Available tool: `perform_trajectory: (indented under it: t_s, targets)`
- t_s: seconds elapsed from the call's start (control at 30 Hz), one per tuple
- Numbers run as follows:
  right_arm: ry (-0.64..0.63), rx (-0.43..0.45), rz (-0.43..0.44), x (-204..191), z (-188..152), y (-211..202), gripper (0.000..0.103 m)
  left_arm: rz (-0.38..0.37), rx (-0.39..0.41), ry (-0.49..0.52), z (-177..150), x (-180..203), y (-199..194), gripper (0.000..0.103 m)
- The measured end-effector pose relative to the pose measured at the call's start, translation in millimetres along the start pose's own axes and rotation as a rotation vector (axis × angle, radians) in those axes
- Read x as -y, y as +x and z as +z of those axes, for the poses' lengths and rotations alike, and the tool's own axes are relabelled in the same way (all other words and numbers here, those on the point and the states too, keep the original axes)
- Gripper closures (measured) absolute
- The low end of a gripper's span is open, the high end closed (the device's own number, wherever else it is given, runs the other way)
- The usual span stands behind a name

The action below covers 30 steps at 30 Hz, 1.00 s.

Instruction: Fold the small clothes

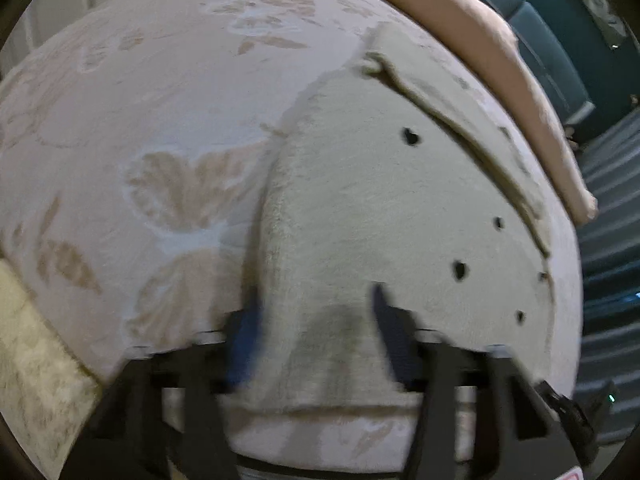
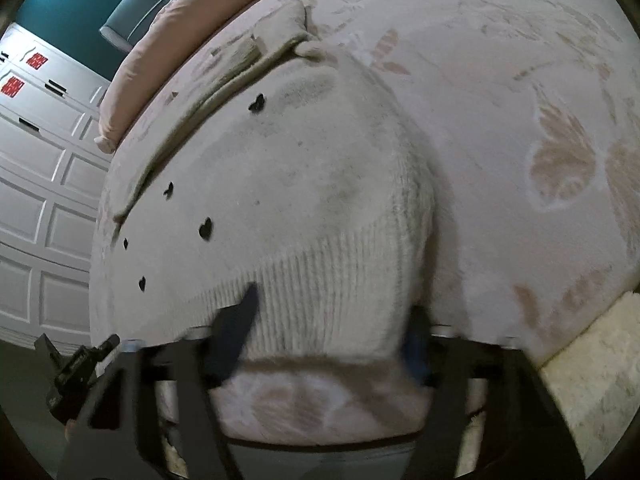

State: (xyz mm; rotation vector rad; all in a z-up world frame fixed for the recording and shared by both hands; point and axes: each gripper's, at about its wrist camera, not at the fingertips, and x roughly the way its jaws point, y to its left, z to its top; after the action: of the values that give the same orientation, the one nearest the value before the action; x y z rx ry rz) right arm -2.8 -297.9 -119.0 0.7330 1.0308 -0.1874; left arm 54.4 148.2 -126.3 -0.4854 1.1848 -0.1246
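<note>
A small cream knit sweater [image 1: 380, 208] with tiny black hearts lies flat on a pale pink floral bedspread [image 1: 140, 120]. My left gripper [image 1: 316, 320] is open, its blue-padded fingers [image 1: 244, 344] straddling the sweater's near edge. The sweater also shows in the right wrist view [image 2: 280, 184], with its ribbed hem near the camera. My right gripper [image 2: 332, 320] is open, its fingers [image 2: 236, 328] wide apart over the ribbed hem. A sleeve [image 2: 224, 76] lies folded along the sweater's far side.
A pink pillow or duvet roll [image 1: 500, 60] lies along the bed's far edge. A fluffy cream rug [image 2: 600, 380] lies beside the bed. White panelled wardrobe doors [image 2: 40, 180] and a teal wall [image 2: 72, 4] stand beyond the bed.
</note>
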Motion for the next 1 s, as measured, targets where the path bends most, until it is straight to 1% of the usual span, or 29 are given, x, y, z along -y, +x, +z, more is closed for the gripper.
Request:
perform_trajectory:
  t_s: [0.03, 0.07, 0.1, 0.17, 0.23, 0.3, 0.37, 0.47, 0.5, 0.7, 0.8, 0.87, 0.9, 0.93, 0.97, 1.0]
  targets:
    - [-0.007, 0.014, -0.005, -3.3, 1.6, -2.9, 0.088, -0.029, -0.015, 0.005, 2.4, 2.2, -0.2, 0.097]
    - [-0.013, 0.021, -0.006, -4.7, 2.8, -5.8, 0.093, -0.056, -0.016, 0.011, 4.1, 3.9, -3.3, 0.096]
    - [-0.015, 0.043, 0.005, -6.8, 3.0, -13.8, 0.095, -0.078, -0.002, 0.024, 5.2, 6.5, -10.1, 0.097]
    - [-0.021, 0.084, 0.029, -10.0, 2.1, -32.1, 0.096, -0.088, 0.022, 0.061, 6.0, 12.6, -23.9, 0.097]
    - [-0.043, 0.108, 0.025, -12.2, 0.1, -46.5, 0.097, -0.094, 0.037, 0.079, 5.1, 14.8, -39.1, 0.098]
    - [-0.077, 0.114, 0.006, -13.9, -6.1, -60.0, 0.098, -0.108, 0.037, 0.079, 0.8, 11.7, -53.4, 0.098]
    - [-0.102, 0.101, -0.013, -12.8, -15.0, -69.3, 0.098, -0.105, 0.029, 0.095, -5.9, 9.3, -63.5, 0.099]
    - [-0.133, 0.052, -0.064, -4.5, -36.2, -77.8, 0.098, -0.087, 0.004, 0.128, -22.7, 6.4, -75.2, 0.099]
    - [-0.146, 0.022, -0.087, 1.5, -47.0, -80.3, 0.098, -0.079, -0.015, 0.138, -33.3, 2.4, -80.5, 0.099]
    - [-0.206, -0.172, -0.151, 22.9, -113.1, -100.2, 0.098, -0.043, -0.167, 0.159, -100.6, -23.4, -100.8, 0.099]
    - [-0.210, -0.234, -0.153, 26.0, -135.1, -116.0, 0.098, -0.035, -0.225, 0.141, -123.5, -32.3, -113.8, 0.099]
    - [-0.203, -0.243, -0.139, 23.7, -135.2, -123.7, 0.098, -0.040, -0.214, 0.130, -120.6, -31.1, -125.4, 0.099]
    - [-0.201, -0.225, -0.122, 19.5, -125.1, -128.1, 0.098, -0.049, -0.194, 0.129, -112.0, -27.2, -130.3, 0.099]
    - [-0.203, -0.195, -0.100, 13.8, -110.7, -131.6, 0.098, -0.068, -0.159, 0.136, -96.6, -19.9, -135.3, 0.099]
    - [-0.204, -0.146, -0.070, 6.7, -88.8, -134.7, 0.098, -0.085, -0.132, 0.144, -83.4, -13.8, -137.0, 0.099]
    - [-0.204, -0.095, -0.050, 0.5, -68.6, -136.1, 0.098, -0.124, -0.085, 0.167, -58.4, 0.2, -138.6, 0.099]
